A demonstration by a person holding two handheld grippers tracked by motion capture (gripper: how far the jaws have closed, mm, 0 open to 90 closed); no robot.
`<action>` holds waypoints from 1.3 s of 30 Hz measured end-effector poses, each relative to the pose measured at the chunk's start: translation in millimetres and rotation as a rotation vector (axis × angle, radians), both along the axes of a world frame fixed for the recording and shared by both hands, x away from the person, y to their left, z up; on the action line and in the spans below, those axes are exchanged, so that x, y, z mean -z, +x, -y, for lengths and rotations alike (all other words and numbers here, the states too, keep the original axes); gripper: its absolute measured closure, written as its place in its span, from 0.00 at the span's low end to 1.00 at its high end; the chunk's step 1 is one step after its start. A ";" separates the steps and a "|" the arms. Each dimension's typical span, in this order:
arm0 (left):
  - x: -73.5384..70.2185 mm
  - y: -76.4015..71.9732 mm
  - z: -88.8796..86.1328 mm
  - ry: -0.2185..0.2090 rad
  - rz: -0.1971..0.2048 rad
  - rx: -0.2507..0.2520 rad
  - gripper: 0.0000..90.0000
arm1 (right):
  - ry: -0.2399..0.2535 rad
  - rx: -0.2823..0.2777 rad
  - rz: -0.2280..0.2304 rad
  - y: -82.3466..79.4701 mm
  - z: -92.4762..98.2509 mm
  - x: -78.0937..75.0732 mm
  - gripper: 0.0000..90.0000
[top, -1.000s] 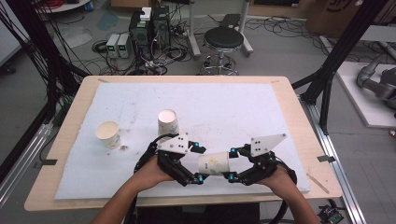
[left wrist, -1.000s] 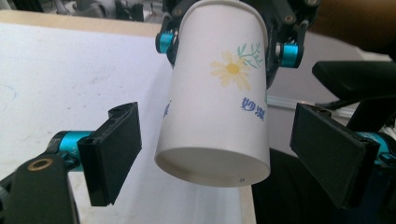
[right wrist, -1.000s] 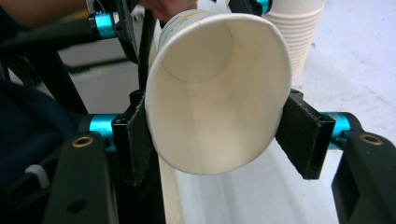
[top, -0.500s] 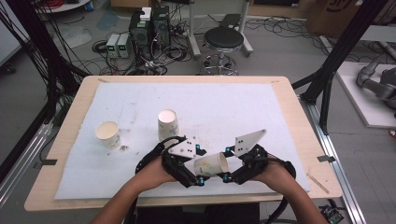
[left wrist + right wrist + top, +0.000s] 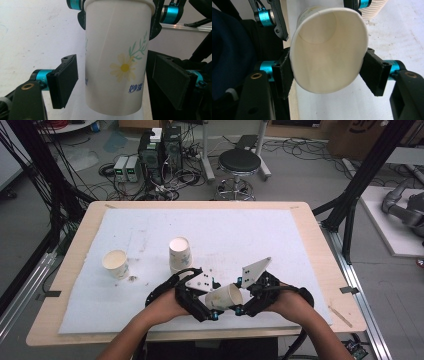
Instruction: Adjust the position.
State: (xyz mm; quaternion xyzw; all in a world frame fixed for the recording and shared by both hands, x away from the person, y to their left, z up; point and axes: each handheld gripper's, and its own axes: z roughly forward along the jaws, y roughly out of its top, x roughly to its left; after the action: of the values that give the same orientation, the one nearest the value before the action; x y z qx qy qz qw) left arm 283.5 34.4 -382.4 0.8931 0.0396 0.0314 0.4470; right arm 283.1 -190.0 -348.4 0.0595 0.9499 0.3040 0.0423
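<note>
- The right gripper is clenching a paper cup near its rim, squeezing the mouth into an oval (seen in the right gripper view), and is holding it on its side just above the near part of the surface, so the base is pointing towards the other hand.
- The left gripper is released: its jaws have just been closing around the cup's base end, with a gap showing at each pad, so this is looking like a handover in progress.
- The near edge of the surface is lying close under both hands, leaving little room that way.
- Two more cups, an upright cup and a tilted cup, are sitting to the left; the far and right areas are offering freer movement.
</note>
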 end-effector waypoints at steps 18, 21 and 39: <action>0.8 4.4 9.2 0.070 -0.002 0.011 0.33 | -0.096 -0.022 0.029 0.4 -14.8 -2.7 0.38; 1.4 4.9 10.0 0.076 -0.009 0.013 0.36 | -0.105 -0.029 0.032 0.6 -16.6 -3.0 0.38; 10.0 5.1 5.2 -0.020 -0.043 -0.016 0.39 | 0.079 0.029 -0.014 2.6 -4.2 -7.1 0.26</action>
State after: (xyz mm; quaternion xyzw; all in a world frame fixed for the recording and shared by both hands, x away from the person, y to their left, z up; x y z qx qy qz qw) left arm 288.6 29.2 -392.5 0.8888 0.0568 0.0154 0.4546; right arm 285.7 -185.7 -341.3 0.0768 0.9364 0.3403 0.0376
